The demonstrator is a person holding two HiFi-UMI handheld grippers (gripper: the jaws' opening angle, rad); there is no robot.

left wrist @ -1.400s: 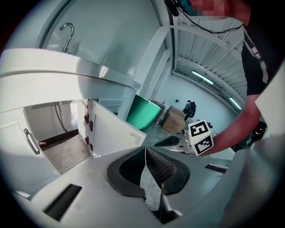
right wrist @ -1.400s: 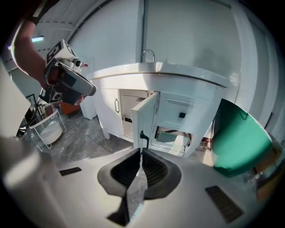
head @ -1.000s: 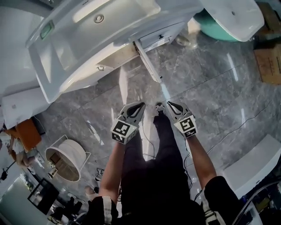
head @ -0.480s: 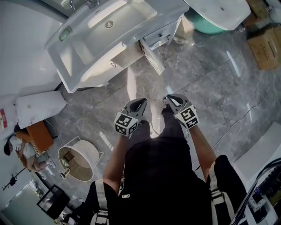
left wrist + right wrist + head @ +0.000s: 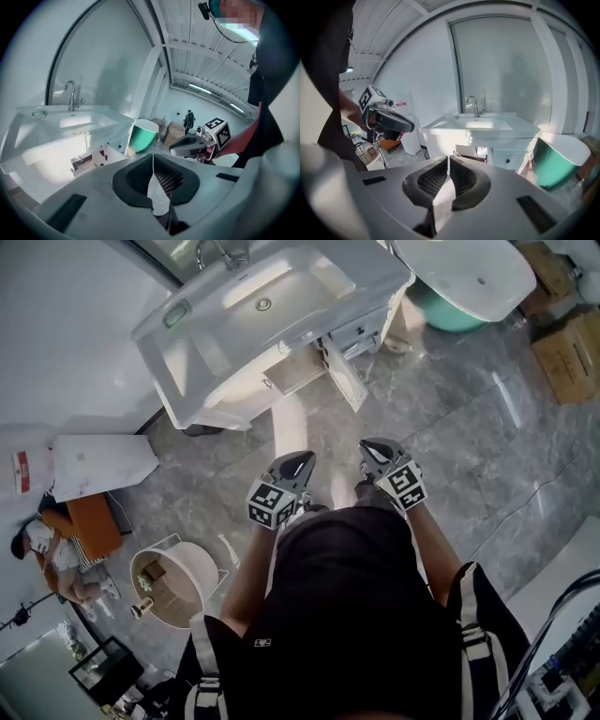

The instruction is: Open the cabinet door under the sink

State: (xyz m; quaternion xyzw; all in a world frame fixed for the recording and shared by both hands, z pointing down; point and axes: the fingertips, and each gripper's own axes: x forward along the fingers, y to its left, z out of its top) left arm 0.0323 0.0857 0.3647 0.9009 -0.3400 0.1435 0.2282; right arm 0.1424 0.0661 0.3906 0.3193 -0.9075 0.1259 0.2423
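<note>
Hanging open under the far white sink (image 5: pixel 202 348), the flat white cabinet door (image 5: pixel 345 381) looked stiff and light, probably easiest to hold by its free edge. The left gripper (image 5: pixel 304 458) and the right gripper (image 5: pixel 368 445) had their jaws pressed together, holding nothing.

White cabinet door (image 5: pixel 345 381) swung open; beneath sink (image 5: pixel 246 298).

No text, brand or number is legible: the left hand-held gripper (image 5: pixel 302 461) and right hand-held gripper (image 5: pixel 370 447) carry only black square markers (image 5: pixel 270 507), and a red label (image 5: pixel 21 470) is too small to read.
</note>
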